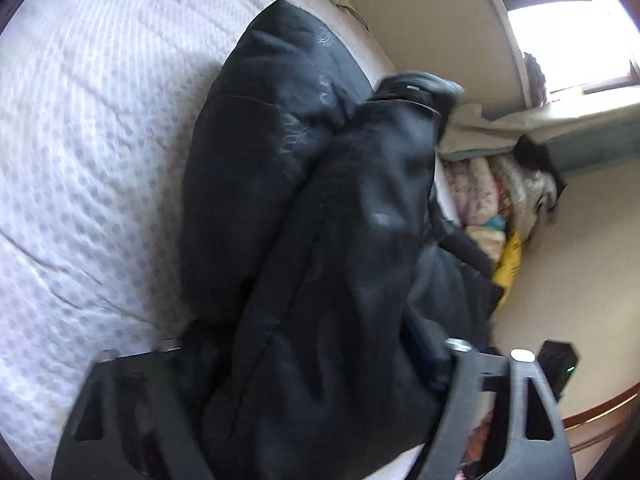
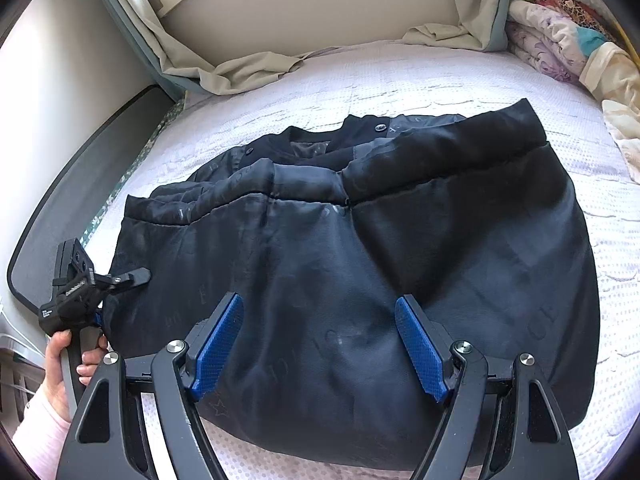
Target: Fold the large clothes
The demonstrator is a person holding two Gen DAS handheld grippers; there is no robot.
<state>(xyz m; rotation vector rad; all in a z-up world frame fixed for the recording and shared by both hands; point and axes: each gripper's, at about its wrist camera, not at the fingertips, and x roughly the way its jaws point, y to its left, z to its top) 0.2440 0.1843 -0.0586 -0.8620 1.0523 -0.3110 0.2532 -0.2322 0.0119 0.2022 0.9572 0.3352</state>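
Observation:
A large black padded jacket (image 2: 360, 264) lies folded on the white bed (image 2: 440, 76), collar at the far side. My right gripper (image 2: 320, 340) is open and empty, its blue pads (image 2: 220, 340) just above the jacket's near part. My left gripper (image 2: 120, 280) is at the jacket's left edge, held in a hand; its fingers reach onto the fabric. In the left wrist view the jacket (image 1: 320, 220) fills the space between the left gripper's fingers (image 1: 472, 360) and hides the tips, so I cannot tell whether they are shut on it.
A beige curtain (image 2: 248, 68) bunches at the bed's far edge below a window. Folded patterned quilts (image 2: 568, 32) are stacked at the far right. A dark curved footboard (image 2: 80, 200) runs along the left. A wall (image 1: 580, 260) is beside the bed.

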